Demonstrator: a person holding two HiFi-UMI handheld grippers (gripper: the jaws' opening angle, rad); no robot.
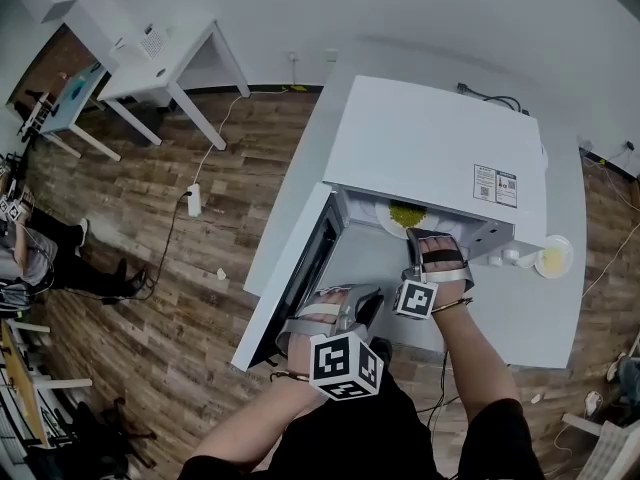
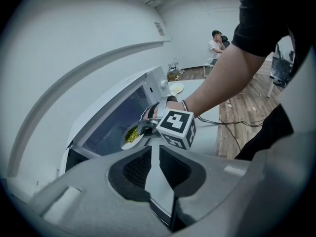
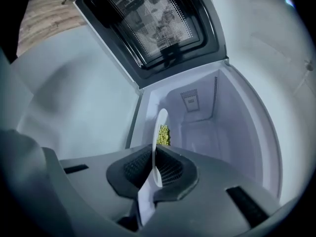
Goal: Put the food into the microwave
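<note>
The white microwave (image 1: 430, 148) stands on a white table (image 1: 520, 318) with its door (image 1: 290, 278) swung open to the left. My right gripper (image 1: 425, 236) is shut on the rim of a white plate (image 1: 392, 223) of green food (image 1: 407, 215), held at the mouth of the oven. In the right gripper view the plate (image 3: 160, 122) stands edge-on between the jaws of that gripper (image 3: 155, 164), with the food (image 3: 163, 135) and the bare cavity (image 3: 207, 122) behind. My left gripper (image 1: 365, 303) hovers in front of the oven, right of the door, jaws together on nothing.
A second plate (image 1: 553, 258) with yellowish food sits on the table to the right of the microwave. Cables run behind the oven. White desks (image 1: 160, 58), a power strip (image 1: 194, 200) on the wooden floor and a seated person (image 1: 30, 258) are off to the left.
</note>
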